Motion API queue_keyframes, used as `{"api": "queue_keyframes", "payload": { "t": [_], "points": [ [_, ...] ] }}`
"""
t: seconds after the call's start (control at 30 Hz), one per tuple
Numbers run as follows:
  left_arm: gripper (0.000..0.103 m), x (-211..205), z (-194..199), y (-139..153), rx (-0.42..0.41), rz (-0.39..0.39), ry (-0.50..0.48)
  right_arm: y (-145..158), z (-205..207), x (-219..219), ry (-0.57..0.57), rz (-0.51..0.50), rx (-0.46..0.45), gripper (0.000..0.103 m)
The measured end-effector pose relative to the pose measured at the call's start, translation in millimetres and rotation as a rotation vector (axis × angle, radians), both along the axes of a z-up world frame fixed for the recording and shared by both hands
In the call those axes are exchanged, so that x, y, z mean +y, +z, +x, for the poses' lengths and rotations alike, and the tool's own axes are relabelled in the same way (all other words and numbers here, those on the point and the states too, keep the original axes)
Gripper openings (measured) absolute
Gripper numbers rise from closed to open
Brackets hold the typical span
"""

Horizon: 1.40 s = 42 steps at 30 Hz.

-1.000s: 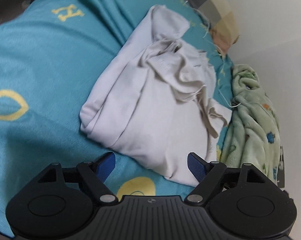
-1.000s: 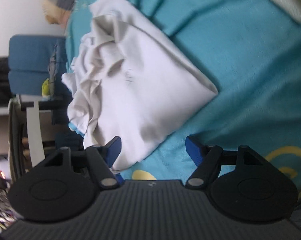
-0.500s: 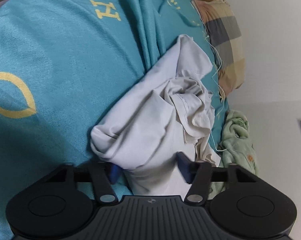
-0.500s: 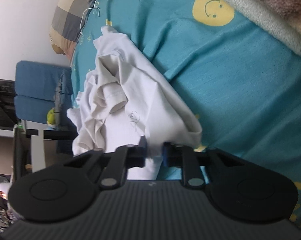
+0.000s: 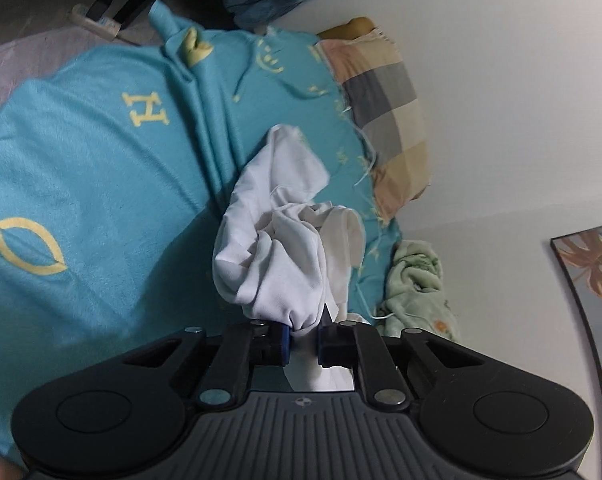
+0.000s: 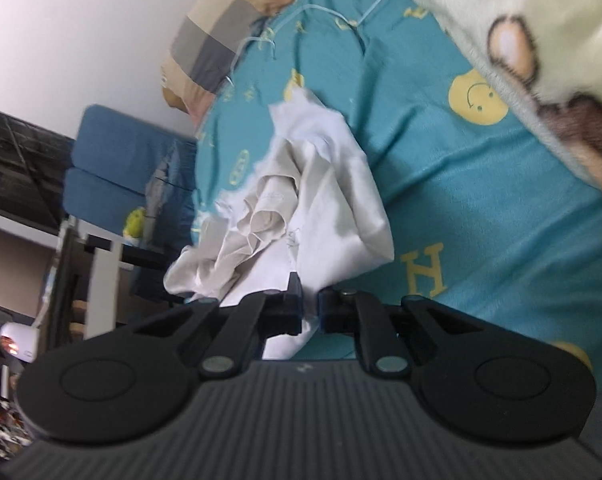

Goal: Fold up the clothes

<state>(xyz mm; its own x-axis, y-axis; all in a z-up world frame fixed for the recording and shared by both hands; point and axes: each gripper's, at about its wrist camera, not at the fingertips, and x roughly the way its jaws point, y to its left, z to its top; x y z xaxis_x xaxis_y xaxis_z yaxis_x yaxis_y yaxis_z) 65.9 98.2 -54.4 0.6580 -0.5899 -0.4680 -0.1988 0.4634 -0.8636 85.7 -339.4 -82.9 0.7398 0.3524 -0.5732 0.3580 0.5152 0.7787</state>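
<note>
Your left gripper (image 5: 303, 346) is closing on bunched cloth of the white garment (image 5: 285, 248); your right gripper (image 6: 309, 314) pinches another edge. The garment's long axis runs away from both grippers, across the teal blanket (image 5: 81, 184), printed "H" (image 5: 145, 110).
</note>
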Motion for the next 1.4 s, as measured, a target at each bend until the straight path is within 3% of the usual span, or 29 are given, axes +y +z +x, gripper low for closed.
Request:
{"api": "queue_keyframes", "payload": {
  "t": [0.17, 0.43, 0.6, 0.8, 1.0, 1.17, 1.4],
  "points": [
    [0.012, 10.3, -57.7, 41.0, -0.028, 0.003, -0.001, 26.3, -49.2, -1.9, -0.015, 0.032, -0.037, 0.010],
    [0.012, 20.1, -147.9, 63.1, -0.054, -0.002, 0.012, 39.3, -131.6, 8.1, -0.011, 0.031, -0.085, 0.010],
    [0.012, 22.3, -155.2, 70.5, -0.046, -0.009, 0.020, 44.0, -128.9, 6.6, -0.017, 0.044, -0.075, 0.010],
    [0.013, 10.3, -98.2, 70.8, -0.021, 0.002, 0.042, 50.5, -80.7, 2.1, -0.032, 0.031, -0.059, 0.010],
    [0.013, -2.7, -3.2, 49.0, -0.001, 0.026, 0.063, 35.7, 3.8, -4.7, -0.042, 0.018, -0.032, 0.010],
    [0.013, -13.1, 75.1, 9.7, 0.050, 0.037, 0.069, 1.4, 73.6, -10.0, -0.044, 0.019, 0.019, 0.010],
    [0.013, -16.9, 148.5, -58.5, 0.085, 0.049, 0.056, -61.4, 139.9, -15.5, -0.025, 0.023, 0.053, 0.010]
  ]
}}
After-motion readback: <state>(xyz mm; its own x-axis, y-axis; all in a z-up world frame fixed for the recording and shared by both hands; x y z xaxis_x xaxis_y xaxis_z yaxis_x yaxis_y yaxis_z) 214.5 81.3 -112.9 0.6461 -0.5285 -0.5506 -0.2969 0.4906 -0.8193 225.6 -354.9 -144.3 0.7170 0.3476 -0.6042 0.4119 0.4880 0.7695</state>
